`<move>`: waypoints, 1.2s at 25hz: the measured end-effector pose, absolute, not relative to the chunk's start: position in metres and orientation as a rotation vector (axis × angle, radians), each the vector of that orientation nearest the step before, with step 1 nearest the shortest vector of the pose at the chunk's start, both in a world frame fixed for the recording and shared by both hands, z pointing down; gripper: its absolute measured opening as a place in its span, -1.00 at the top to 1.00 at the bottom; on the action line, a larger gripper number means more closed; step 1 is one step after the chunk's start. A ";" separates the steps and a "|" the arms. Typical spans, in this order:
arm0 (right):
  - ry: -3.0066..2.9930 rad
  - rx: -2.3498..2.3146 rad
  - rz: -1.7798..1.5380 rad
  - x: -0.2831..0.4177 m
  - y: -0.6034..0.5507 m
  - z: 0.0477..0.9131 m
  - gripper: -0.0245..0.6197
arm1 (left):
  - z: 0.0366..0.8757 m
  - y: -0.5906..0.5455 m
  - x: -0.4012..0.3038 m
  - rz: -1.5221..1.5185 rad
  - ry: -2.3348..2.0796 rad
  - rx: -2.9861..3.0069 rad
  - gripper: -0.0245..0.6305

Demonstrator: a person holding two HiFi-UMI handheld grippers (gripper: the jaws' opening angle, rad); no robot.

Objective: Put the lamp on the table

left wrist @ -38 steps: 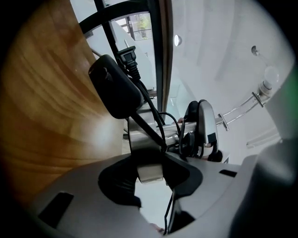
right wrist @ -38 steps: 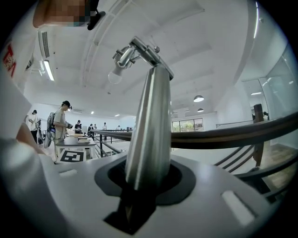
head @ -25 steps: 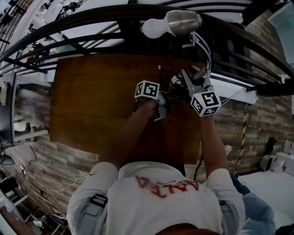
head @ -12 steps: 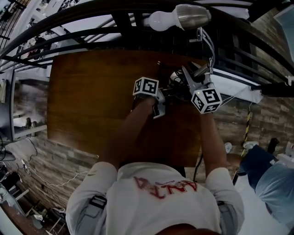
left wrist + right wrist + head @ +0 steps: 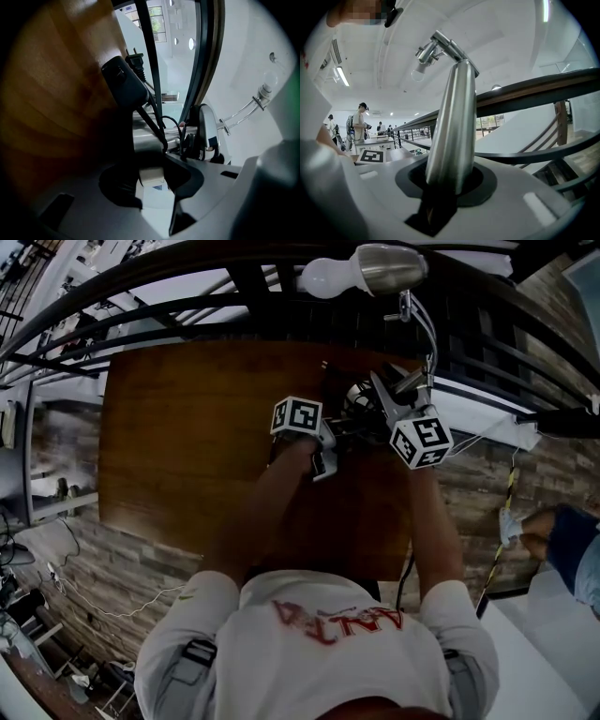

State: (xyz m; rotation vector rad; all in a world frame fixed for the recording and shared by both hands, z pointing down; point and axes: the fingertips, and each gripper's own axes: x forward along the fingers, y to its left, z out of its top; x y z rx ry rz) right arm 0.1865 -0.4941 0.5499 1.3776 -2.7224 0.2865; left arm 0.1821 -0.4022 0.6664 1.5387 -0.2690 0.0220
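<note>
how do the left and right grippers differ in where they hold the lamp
The right gripper has its jaws closed on the lamp's slim chrome stem; the left gripper grips a wider chrome part lower down, beside the black power adapter. In the head view the left gripper meets the lamp from the left, the right gripper from the right. Both hold the same lamp at the wooden table.

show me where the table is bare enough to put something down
The left half of the table is bare wood, from its left edge across to the left tool. The far right corner is crowded: the lamp, a black plug with cord, and the right tool, both tools gripping the lamp.
</note>
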 end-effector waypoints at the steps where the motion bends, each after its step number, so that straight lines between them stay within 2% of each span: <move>1: -2.722 1.378 0.289 0.187 -0.495 0.550 0.56 | 0.667 -0.403 0.183 0.017 -0.269 1.534 0.50; 11: -2.734 1.391 0.324 0.189 -0.498 0.551 0.55 | 0.665 -0.402 0.184 0.005 -0.264 1.508 0.49; 18: -2.728 1.407 0.341 0.188 -0.499 0.552 0.55 | 0.658 -0.392 0.166 0.002 -0.263 1.499 0.39; 28: -2.709 1.399 0.331 0.189 -0.499 0.556 0.55 | 0.642 -0.373 0.119 0.046 -0.406 1.594 0.40; 30: -2.704 1.398 0.331 0.187 -0.498 0.558 0.55 | 0.639 -0.374 0.104 0.074 -0.476 1.675 0.49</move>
